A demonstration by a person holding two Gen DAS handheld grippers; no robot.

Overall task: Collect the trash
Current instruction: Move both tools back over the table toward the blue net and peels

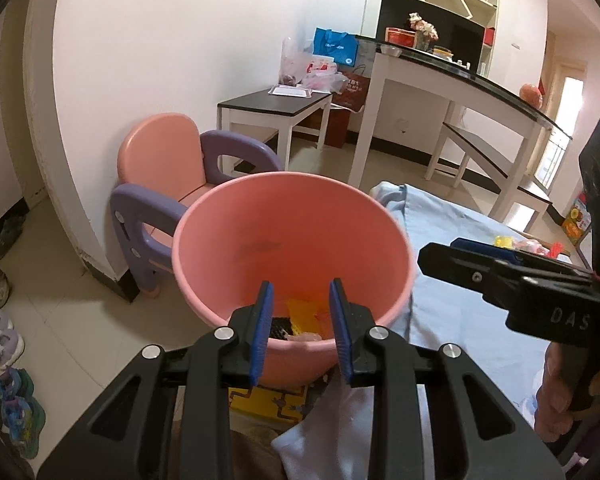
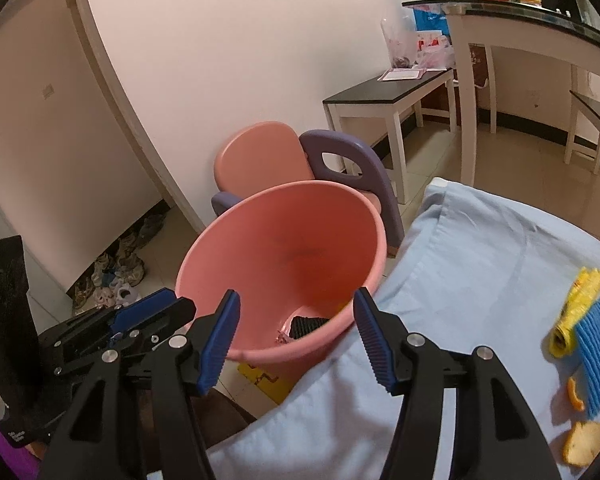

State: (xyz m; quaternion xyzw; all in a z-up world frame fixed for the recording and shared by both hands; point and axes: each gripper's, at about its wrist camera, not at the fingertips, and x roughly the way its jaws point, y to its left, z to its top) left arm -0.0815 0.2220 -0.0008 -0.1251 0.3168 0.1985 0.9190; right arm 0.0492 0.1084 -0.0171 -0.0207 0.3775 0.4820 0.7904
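Two grippers hang over the pink bucket (image 1: 292,248), left gripper (image 1: 302,330) and right gripper (image 2: 296,338) both parted, gripping nothing. Only the right wrist view shows scraps on the blue sheet (image 2: 480,248): yellow wrapper (image 2: 576,304), blue cloth (image 2: 598,356), orange peel (image 2: 586,442), right of the right gripper.

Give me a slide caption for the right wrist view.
Open, empty right gripper above a pink bucket of collected trash, with peel scraps left on the blue sheet.

Pink-and-purple child's chair (image 1: 160,168) against white wall; dark-topped side table (image 1: 276,106) beyond, blue bag (image 1: 336,46) behind it; shoes (image 2: 116,276) heaped on tiled floor.
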